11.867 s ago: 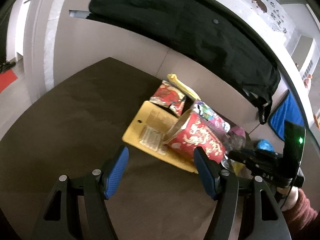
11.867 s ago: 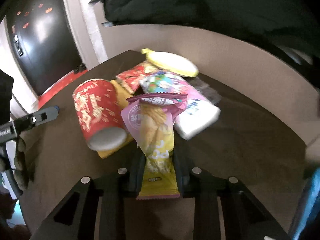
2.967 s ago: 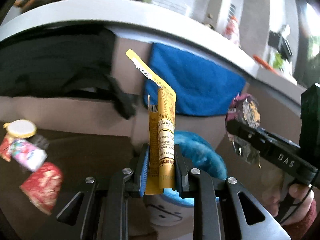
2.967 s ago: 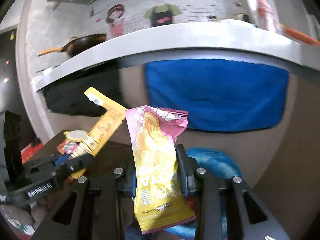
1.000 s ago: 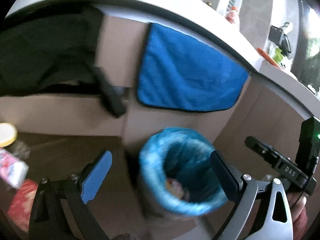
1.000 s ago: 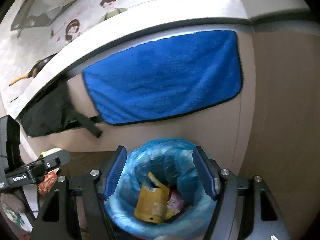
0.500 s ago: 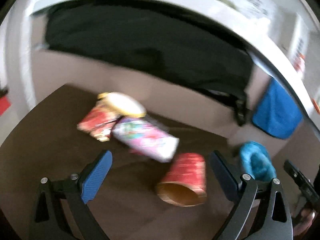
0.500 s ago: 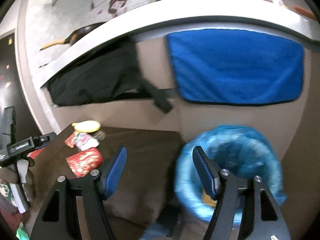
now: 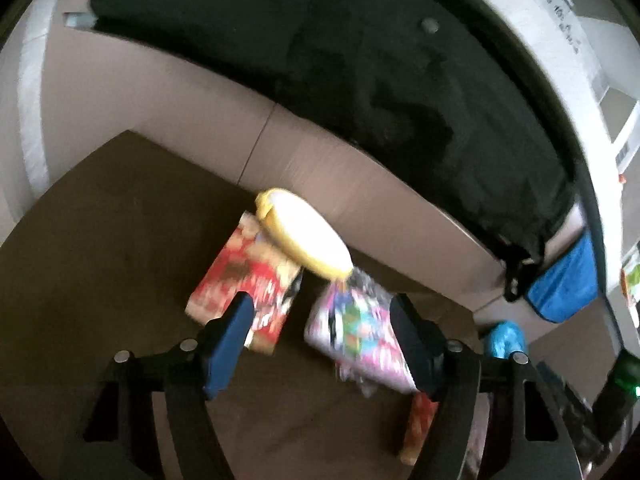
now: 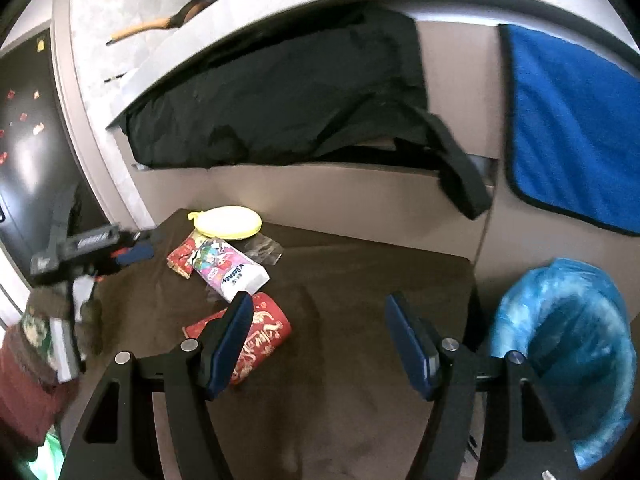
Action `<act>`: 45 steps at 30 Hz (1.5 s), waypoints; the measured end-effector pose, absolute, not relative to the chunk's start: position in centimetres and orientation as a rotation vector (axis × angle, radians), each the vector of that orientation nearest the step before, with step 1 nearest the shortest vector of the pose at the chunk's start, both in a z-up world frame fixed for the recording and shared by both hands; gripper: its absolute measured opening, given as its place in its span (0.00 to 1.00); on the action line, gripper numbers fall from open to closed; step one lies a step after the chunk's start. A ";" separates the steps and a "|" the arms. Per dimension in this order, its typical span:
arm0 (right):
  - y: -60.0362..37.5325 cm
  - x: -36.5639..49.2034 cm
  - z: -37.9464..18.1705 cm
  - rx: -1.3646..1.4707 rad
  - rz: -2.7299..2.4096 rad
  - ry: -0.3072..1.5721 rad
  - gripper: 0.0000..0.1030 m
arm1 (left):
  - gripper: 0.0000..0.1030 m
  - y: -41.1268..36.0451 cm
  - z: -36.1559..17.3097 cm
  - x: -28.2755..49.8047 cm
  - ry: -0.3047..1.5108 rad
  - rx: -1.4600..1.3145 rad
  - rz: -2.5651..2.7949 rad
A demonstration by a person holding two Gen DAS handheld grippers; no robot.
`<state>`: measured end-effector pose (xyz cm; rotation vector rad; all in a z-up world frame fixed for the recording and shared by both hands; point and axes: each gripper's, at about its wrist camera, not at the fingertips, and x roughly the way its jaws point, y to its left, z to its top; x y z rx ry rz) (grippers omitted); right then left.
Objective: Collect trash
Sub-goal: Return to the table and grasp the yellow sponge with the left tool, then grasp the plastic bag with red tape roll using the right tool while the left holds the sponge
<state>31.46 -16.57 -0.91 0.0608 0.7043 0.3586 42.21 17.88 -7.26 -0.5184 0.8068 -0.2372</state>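
The left claw (image 9: 320, 344) is empty and closing over the tissue pack (image 9: 360, 340) at frame centre (blurred). The right claw (image 10: 318, 344) gapes empty above the desk (image 10: 360, 280), red cup (image 10: 256, 336) lower left, bin (image 10: 568, 344) right.

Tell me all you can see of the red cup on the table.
The red cup looks like paper, printed with gold script and a gold band near one end. It lies on its side on the brown table, just below the tissue pack. The right tongs' left finger hides part of it; neither tongs grip it.
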 end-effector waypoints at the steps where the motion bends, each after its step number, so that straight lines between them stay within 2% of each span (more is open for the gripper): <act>1: -16.3 31.8 -1.1 0.064 0.360 0.713 0.64 | 0.68 17.8 -7.6 43.6 0.824 -0.527 -0.224; 6: -15.8 32.7 -2.3 0.062 0.358 0.755 0.64 | 0.67 18.0 -9.9 48.4 0.897 -0.636 -0.168; 7: -15.9 32.7 -2.6 0.059 0.356 0.763 0.64 | 0.59 17.8 -10.0 48.9 0.894 -0.634 -0.156; 8: -16.0 32.8 -2.7 0.058 0.355 0.769 0.64 | 0.45 17.6 -10.1 49.2 0.891 -0.620 -0.145; 10: -16.1 33.1 -3.1 0.056 0.357 0.787 0.64 | 0.27 17.4 -10.0 49.2 0.883 -0.594 -0.124; 13: -16.0 33.7 -3.5 0.058 0.367 0.807 0.64 | 0.19 17.5 -9.7 48.1 0.864 -0.570 -0.145; 22: -11.1 38.3 -2.8 -0.106 0.512 0.783 0.64 | 0.17 20.2 -9.1 39.5 0.857 -0.493 -0.210; 34: -2.3 48.3 -6.1 -0.156 0.656 0.988 0.64 | 0.17 22.8 -9.5 31.7 0.840 -0.488 -0.164; 37: -0.6 48.4 -6.3 -0.178 0.714 1.035 0.55 | 0.17 22.5 -9.5 31.4 0.838 -0.501 -0.167; 45: 0.5 41.3 -6.8 -0.341 0.894 1.120 0.56 | 0.17 24.0 -9.7 31.4 0.813 -0.539 -0.192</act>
